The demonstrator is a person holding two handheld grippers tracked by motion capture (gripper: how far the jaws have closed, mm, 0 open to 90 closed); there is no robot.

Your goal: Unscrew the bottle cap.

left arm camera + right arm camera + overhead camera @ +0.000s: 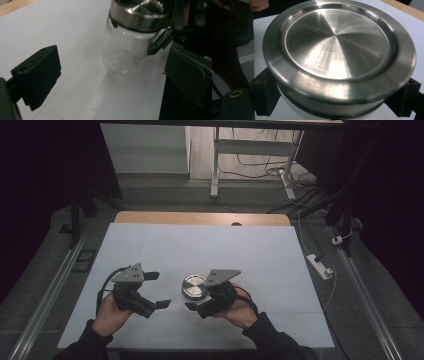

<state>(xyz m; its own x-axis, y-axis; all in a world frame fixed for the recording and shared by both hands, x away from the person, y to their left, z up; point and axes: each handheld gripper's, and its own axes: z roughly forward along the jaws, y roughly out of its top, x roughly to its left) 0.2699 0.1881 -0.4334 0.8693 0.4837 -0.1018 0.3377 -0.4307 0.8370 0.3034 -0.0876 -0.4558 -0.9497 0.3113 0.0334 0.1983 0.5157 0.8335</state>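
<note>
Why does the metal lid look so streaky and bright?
In the right gripper view, the brushed lid catches overhead light as fan-shaped glare. In the left gripper view the glass jar looks soft and casts a faint shadow. The high view is dim, its corners black.
</note>
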